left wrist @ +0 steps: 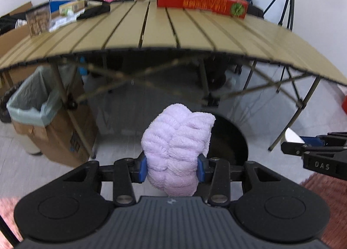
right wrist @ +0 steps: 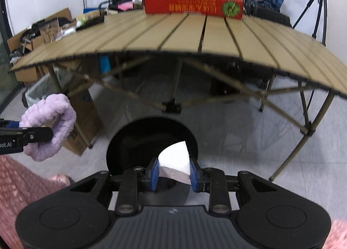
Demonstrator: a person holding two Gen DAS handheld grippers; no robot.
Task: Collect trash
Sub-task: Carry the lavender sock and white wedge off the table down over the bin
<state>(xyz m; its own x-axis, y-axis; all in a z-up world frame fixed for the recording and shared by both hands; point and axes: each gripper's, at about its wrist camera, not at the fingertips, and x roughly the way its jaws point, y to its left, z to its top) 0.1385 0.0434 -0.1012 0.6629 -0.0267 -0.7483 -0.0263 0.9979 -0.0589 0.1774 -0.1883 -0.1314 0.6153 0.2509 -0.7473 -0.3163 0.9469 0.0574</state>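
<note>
The left tool (left wrist: 172, 169) is clamped on a fluffy lilac cloth (left wrist: 176, 147), its blue pads (left wrist: 143, 169) pressed into the pile on both sides. The right tool (right wrist: 173, 175) is closed narrowly on a white sheet (right wrist: 173, 160) that looks like folded paper or card, the pads touching its edges. Both tools hang in front of the slatted counter (left wrist: 195, 29), below its near edge, and point down toward a black round bin (right wrist: 134, 140) on the floor. In the right wrist view the white sheet sits right over the bin's dark mouth; in the left wrist view the lilac cloth is just beside that mouth, to its left, covering part of it. A second bin, a box with a pale liner (left wrist: 32, 105), stands under the counter's left end, well apart from both tools. Judging from this, the pick-ups are done and the step in hand is the drop: carrying both pieces to the black bin. Next, the right tool seems nearly placed and needs only to spread its pads so the sheet falls in. The left tool should shift a little toward the opening first, since the bulky cloth could catch on the rim or land on the floor. A red box (left wrist: 201, 1) and other clutter remain on the counter.
</note>
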